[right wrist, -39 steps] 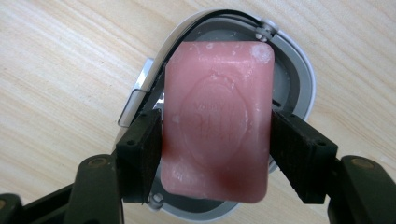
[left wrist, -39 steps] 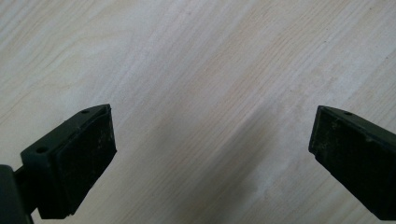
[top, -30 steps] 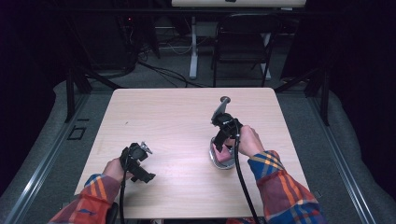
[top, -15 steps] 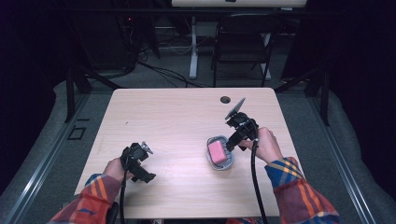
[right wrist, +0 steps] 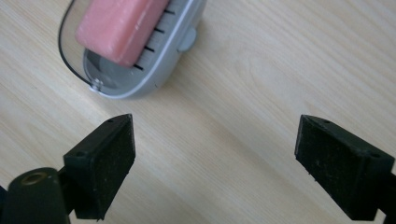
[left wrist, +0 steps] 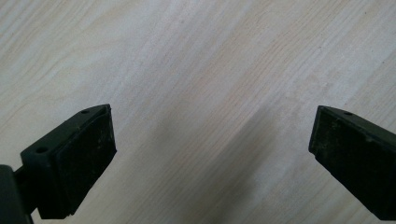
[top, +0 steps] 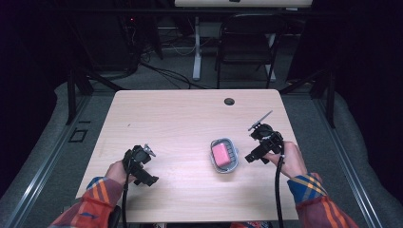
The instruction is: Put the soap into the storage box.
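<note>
Since a moment ago the right gripper (top: 253, 156) has let go and drawn off to the right of the soap dish (top: 224, 155); its jaws have just been opening, and nothing lies between them. The pink soap (top: 221, 153) lies in the dish, which stands on the table (top: 180, 114). Far left of the dish, the left gripper (top: 141, 167) hovers with jaws spread and empty over bare wood. Placing looks finished to me. Any next move would call for lining a gripper up afresh on the dish rim.
</note>
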Available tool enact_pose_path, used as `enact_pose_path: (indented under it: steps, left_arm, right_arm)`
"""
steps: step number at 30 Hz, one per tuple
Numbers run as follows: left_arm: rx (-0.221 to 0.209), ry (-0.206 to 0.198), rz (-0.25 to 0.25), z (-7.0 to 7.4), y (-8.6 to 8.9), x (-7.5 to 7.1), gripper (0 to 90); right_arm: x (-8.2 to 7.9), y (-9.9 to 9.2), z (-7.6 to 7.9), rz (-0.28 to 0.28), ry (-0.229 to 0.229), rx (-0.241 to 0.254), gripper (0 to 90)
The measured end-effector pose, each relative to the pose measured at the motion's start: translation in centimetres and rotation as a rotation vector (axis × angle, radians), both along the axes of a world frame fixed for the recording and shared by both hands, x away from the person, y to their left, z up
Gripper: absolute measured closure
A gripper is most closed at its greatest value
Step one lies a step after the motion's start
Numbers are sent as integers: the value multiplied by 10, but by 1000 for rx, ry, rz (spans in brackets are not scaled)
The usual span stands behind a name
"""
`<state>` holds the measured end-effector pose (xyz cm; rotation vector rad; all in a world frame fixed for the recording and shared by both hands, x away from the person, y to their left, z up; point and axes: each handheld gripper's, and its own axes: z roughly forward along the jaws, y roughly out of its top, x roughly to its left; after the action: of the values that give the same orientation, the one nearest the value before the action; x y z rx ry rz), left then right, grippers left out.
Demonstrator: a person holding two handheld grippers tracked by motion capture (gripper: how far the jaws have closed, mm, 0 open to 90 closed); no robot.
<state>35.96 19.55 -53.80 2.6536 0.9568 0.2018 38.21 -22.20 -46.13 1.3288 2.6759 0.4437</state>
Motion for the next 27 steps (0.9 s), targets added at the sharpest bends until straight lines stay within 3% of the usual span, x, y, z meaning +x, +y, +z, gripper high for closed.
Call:
enact_pose_path:
  steps: [11,14,15,16,19,21,23,25,27]
  left_arm:
    - [0,2,0,0,0,0,4]
    - [-1,4,-3,0,0,0,4]
    - [-1,4,-3,0,0,0,4]
    - [-1,2,-4,0,0,0,4]
    - [0,2,-9,0,0,0,3]
    - [-3,-1,-10,0,0,0,3]
    - [-6,-2,-11,0,0,0,3]
    - [-5,-3,-12,1,1,0,2]
    - [-8,-4,-12,1,1,0,2]
  right_arm:
    - [-22,-29,-22,-12,-7,-28,53]
    - [-28,-36,-33,-30,-23,-8,31]
    - [-31,-41,-40,-39,-56,-17,31]
    - [-33,-43,-43,-38,-61,-42,28]
    - [-38,-47,-62,-9,-32,-97,0]
    - [-37,-48,-66,-5,-6,-106,0]
    - [-36,-47,-68,5,-36,-140,0]
    - [-36,-45,-70,3,-41,-120,0]
    - [-37,-44,-70,29,-43,-134,0]
